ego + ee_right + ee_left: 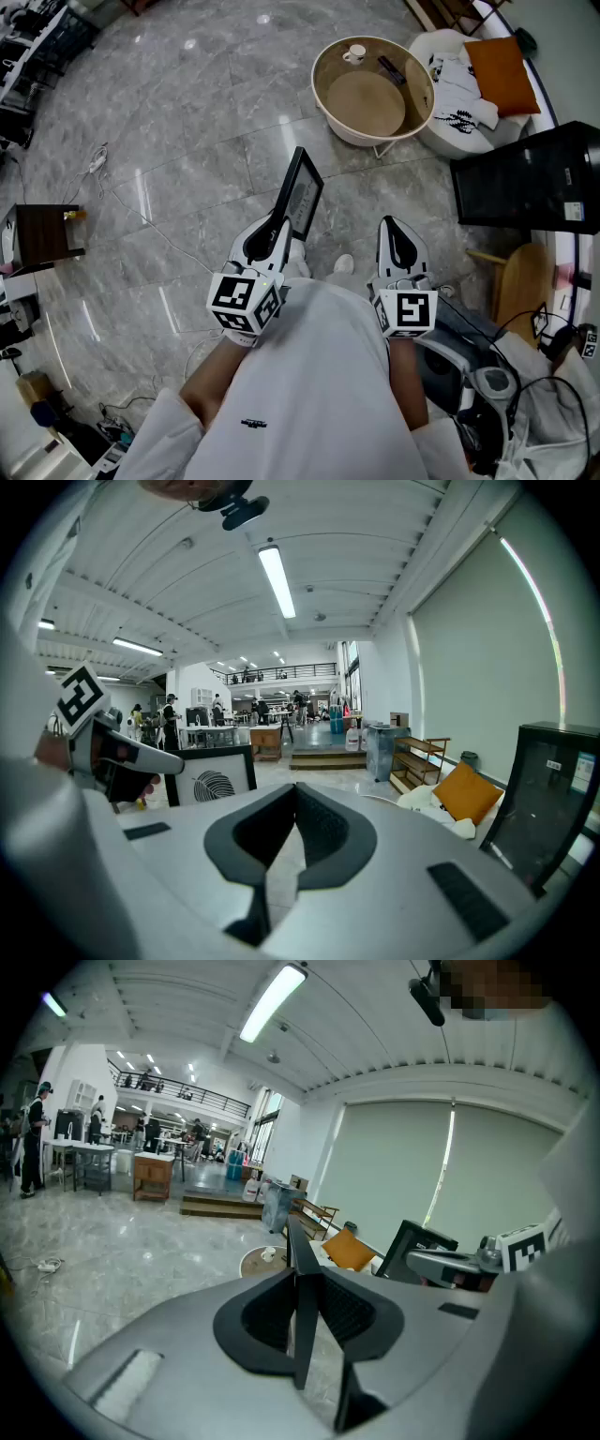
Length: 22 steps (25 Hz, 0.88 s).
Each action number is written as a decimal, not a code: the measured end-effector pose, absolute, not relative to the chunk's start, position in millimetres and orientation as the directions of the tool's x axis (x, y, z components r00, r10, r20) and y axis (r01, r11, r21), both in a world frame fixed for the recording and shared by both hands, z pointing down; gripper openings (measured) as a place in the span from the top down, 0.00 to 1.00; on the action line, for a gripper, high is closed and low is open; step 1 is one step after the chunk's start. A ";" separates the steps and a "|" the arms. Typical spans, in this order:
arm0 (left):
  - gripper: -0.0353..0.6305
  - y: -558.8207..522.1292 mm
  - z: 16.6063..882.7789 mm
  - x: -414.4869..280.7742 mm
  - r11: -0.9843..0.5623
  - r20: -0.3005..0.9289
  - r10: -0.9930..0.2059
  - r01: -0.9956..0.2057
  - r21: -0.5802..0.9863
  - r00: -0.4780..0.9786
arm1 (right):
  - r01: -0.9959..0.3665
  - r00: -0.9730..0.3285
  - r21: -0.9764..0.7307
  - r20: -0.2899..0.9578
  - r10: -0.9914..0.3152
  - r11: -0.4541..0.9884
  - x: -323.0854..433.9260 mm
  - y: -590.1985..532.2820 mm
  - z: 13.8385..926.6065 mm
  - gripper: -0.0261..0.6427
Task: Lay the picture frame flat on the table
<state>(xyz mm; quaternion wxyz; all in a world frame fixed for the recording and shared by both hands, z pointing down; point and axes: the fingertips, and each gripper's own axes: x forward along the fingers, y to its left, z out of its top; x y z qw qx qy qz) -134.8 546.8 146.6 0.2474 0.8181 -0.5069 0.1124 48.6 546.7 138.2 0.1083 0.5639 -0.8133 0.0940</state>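
The picture frame (pixel 302 192), black-edged with a pale print, hangs upright in the air over the marble floor. My left gripper (pixel 279 228) is shut on its lower edge. In the left gripper view the frame (pixel 300 1260) shows edge-on, rising from between the jaws of the left gripper (pixel 305 1290). To the right, level with it, my right gripper (pixel 397 236) is shut and holds nothing. In the right gripper view the right gripper (pixel 295 794) has its pads together, and the frame's leaf print (pixel 212 782) faces it from the left. The round beige table (pixel 321 94) stands further ahead.
A white cup (pixel 354 53) and a dark remote (pixel 391 69) lie on the round table. A white seat with an orange cushion (pixel 502 73) stands at its right. A black cabinet (pixel 525 178) is at the right, a dark side table (pixel 42 234) at the left, and cables (pixel 141 220) on the floor.
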 end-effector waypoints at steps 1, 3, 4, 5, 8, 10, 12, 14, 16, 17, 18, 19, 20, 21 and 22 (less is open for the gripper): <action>0.84 545.5 146.4 -134.0 -0.366 0.433 -0.774 -0.885 0.289 0.462 | -0.938 -0.339 -0.031 0.281 -0.898 0.344 50.0 545.5 138.4 0.95; 0.84 543.5 146.2 -132.7 -0.368 0.429 -0.776 -0.884 0.287 0.462 | -0.940 -0.336 -0.033 0.281 -0.899 0.341 52.4 543.6 139.5 0.95; 0.84 543.0 146.4 -132.4 -0.368 0.428 -0.777 -0.885 0.286 0.462 | -0.940 -0.336 -0.035 0.282 -0.899 0.340 53.2 543.3 140.5 0.95; 0.84 542.6 146.7 -132.2 -0.367 0.428 -0.778 -0.885 0.286 0.461 | -0.939 -0.338 -0.036 0.285 -0.897 0.342 53.6 543.3 141.8 0.95; 0.84 541.1 146.4 -132.5 -0.367 0.425 -0.778 -0.885 0.287 0.461 | -0.933 -0.350 -0.025 0.299 -0.888 0.359 50.3 543.2 144.5 0.95; 0.84 539.2 146.4 -134.5 -0.369 0.422 -0.779 -0.883 0.289 0.464 | -0.929 -0.356 -0.011 0.303 -0.884 0.370 45.8 540.7 144.6 0.95; 0.84 537.0 148.2 -137.0 -0.371 0.421 -0.778 -0.882 0.291 0.466 | -0.927 -0.359 -0.009 0.301 -0.883 0.374 42.0 537.1 144.3 0.95; 0.84 535.4 149.8 -141.4 -0.373 0.422 -0.776 -0.881 0.293 0.469 | -0.930 -0.353 -0.007 0.298 -0.887 0.368 38.5 535.3 142.6 0.95; 0.84 532.9 149.2 -150.5 -0.368 0.417 -0.780 -0.881 0.297 0.467 | -0.932 -0.347 -0.003 0.297 -0.890 0.362 32.5 533.1 141.2 0.95; 0.84 530.8 148.4 -156.7 -0.364 0.412 -0.784 -0.882 0.300 0.464 | -0.933 -0.345 -0.004 0.297 -0.891 0.360 28.3 531.0 141.3 0.95; 0.84 528.4 147.5 -163.6 -0.359 0.407 -0.789 -0.882 0.304 0.461 | -0.934 -0.342 -0.005 0.297 -0.891 0.357 23.7 528.3 141.4 0.95; 0.84 525.9 146.7 -170.6 -0.356 0.401 -0.792 -0.882 0.308 0.460 | -0.935 -0.340 -0.007 0.296 -0.893 0.354 18.6 525.2 141.0 0.95; 0.84 523.4 145.9 -177.5 -0.357 0.396 -0.794 -0.881 0.310 0.461 | -0.936 -0.338 -0.007 0.293 -0.894 0.351 12.9 521.9 139.9 0.95; 0.84 521.0 145.4 -184.4 -0.362 0.391 -0.795 -0.879 0.310 0.465 | -0.937 -0.336 -0.006 0.288 -0.897 0.349 6.4 518.6 138.2 0.95; 0.84 517.9 145.6 -191.5 -0.369 0.385 -0.795 -0.877 0.307 0.469 | -0.937 -0.335 -0.003 0.281 -0.899 0.348 -0.9 515.0 136.3 0.95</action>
